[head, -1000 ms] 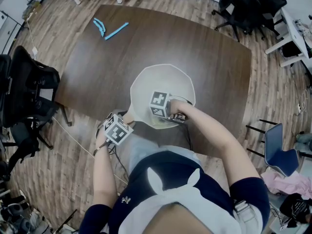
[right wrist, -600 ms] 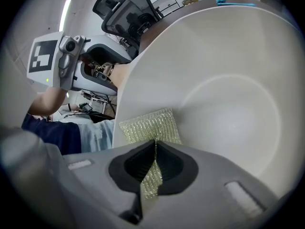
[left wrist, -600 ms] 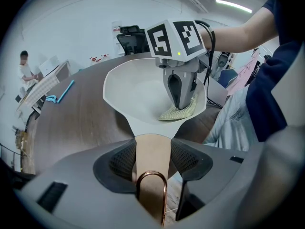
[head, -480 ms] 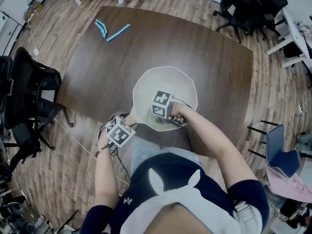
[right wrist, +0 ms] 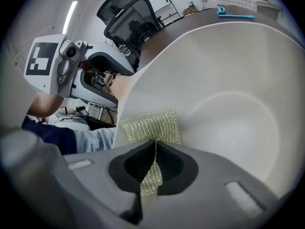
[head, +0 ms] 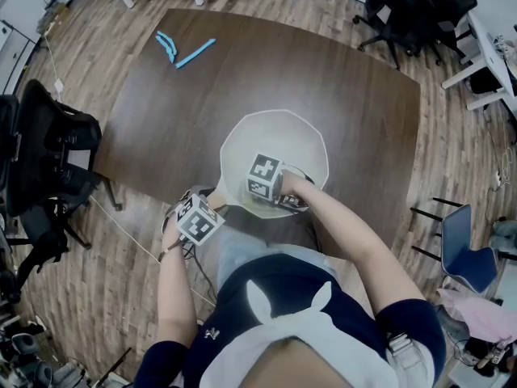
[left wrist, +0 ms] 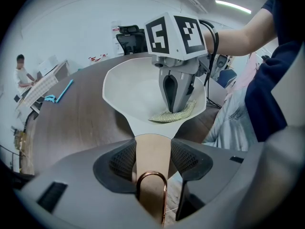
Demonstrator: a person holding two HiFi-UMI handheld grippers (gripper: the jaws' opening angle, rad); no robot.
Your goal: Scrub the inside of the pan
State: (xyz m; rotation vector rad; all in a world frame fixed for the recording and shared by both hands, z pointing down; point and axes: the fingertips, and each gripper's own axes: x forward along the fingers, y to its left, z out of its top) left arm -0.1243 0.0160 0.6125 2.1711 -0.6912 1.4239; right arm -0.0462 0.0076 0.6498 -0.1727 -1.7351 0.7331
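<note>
A white pan (head: 284, 140) sits on the dark wooden table, near its front edge. Its tan handle (left wrist: 152, 159), tipped with a copper loop, lies between the pads of my left gripper (left wrist: 153, 144), which is shut on it. In the head view the left gripper (head: 208, 202) is at the pan's near-left side. My right gripper (head: 262, 200) reaches down into the pan and is shut on a yellow-green scrub pad (right wrist: 150, 125). The pad presses against the pan's near inner wall (right wrist: 224, 104). From the left gripper view the right gripper (left wrist: 175, 108) stands over the pad (left wrist: 175, 113).
A blue tool (head: 182, 50) lies at the table's far left. A black office chair (head: 47, 158) stands left of the table, more chairs (head: 408, 10) at the far right, a blue chair (head: 462, 247) near right. A person (left wrist: 21, 73) sits at a distant desk.
My right gripper has slid a little to the left along the pan's near wall with the scrub pad in it. The left gripper has stayed on the handle.
</note>
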